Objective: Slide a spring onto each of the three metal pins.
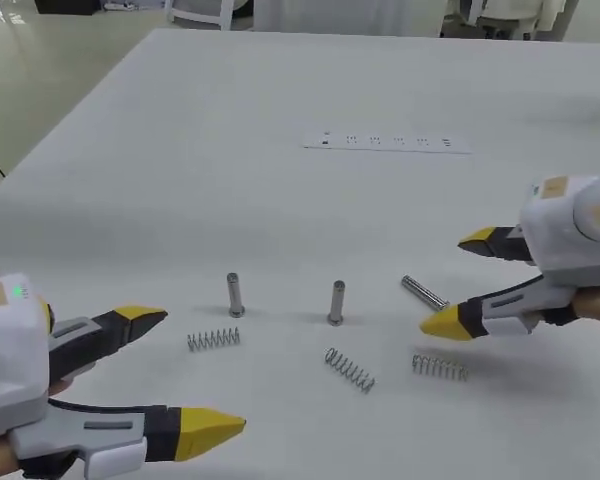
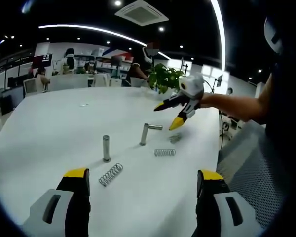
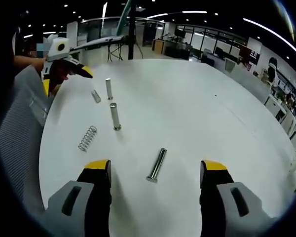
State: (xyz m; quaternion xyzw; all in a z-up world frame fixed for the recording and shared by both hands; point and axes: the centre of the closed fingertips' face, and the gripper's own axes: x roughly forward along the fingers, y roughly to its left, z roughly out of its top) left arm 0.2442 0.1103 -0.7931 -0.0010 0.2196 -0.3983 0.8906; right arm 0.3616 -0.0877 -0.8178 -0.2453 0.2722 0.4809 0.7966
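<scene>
Three metal pins sit on the smooth, matte white table [image 1: 280, 200]. Each is a short, polished steel cylinder with a wider flat head at one end. The left pin [image 1: 235, 296] and the middle pin [image 1: 337, 302] stand upright on their heads, well apart. The lying pin [image 1: 423, 293] rests on its side to their right, slanted. All three pins are bare.

Three springs, thin open-wound wire coils, lie flat on the near side of the pins and apart from them. The left spring [image 1: 213, 340] is near the left pin, the middle spring [image 1: 349, 369] is near the middle pin, and the right spring [image 1: 439, 367] is near the lying pin.

The left gripper [image 1: 185, 372], at the near left, has a white and grey body and black jaws tipped in yellow. Its jaws are spread wide with nothing between them. The right gripper [image 1: 458, 282] is of the same build and is also released, with its nearer yellow tip just beside the lying pin. In the right gripper view that pin lies on the table between the two jaws, unclasped.

A flat white power strip [image 1: 385, 142] lies on the far side.
</scene>
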